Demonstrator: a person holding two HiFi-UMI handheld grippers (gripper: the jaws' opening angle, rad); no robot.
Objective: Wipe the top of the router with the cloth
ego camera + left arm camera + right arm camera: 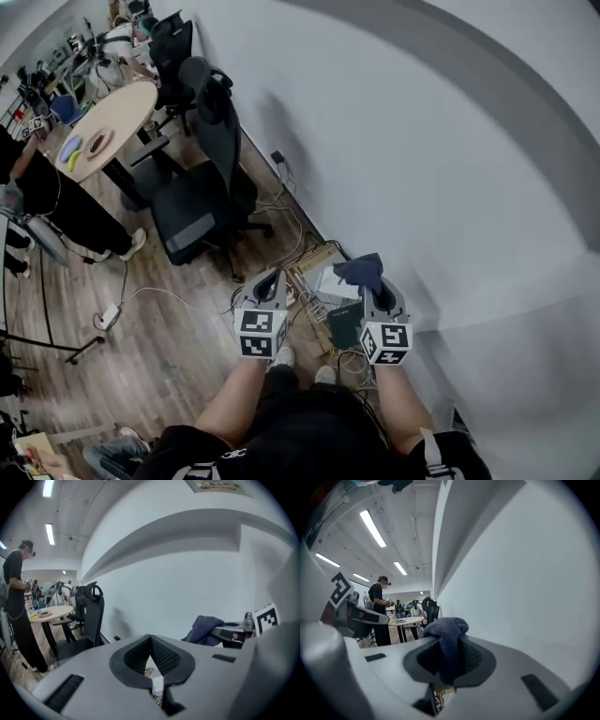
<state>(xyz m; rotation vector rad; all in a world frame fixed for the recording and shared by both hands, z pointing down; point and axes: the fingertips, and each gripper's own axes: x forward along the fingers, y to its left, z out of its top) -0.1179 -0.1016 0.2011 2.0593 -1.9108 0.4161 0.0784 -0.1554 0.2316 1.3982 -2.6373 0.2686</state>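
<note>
My right gripper [373, 278] is shut on a dark blue cloth [361, 270], which bunches up out of the jaws [445, 637]. My left gripper [272, 277] is held level beside it, jaws shut with nothing between them [150, 641]. From the left gripper view the cloth [206, 627] hangs off the right gripper. Both grippers are held up in the air, close to the white wall [422, 141]. On the floor beneath them lie a white flat device [336, 284] and a black box [345, 325] among cables. I cannot tell which one is the router.
A black office chair [202, 202] stands left of the grippers by the wall. Behind it is a round wooden table [108, 122]. A person in black [56, 202] stands at the far left. A power strip [108, 316] and cables lie on the wooden floor.
</note>
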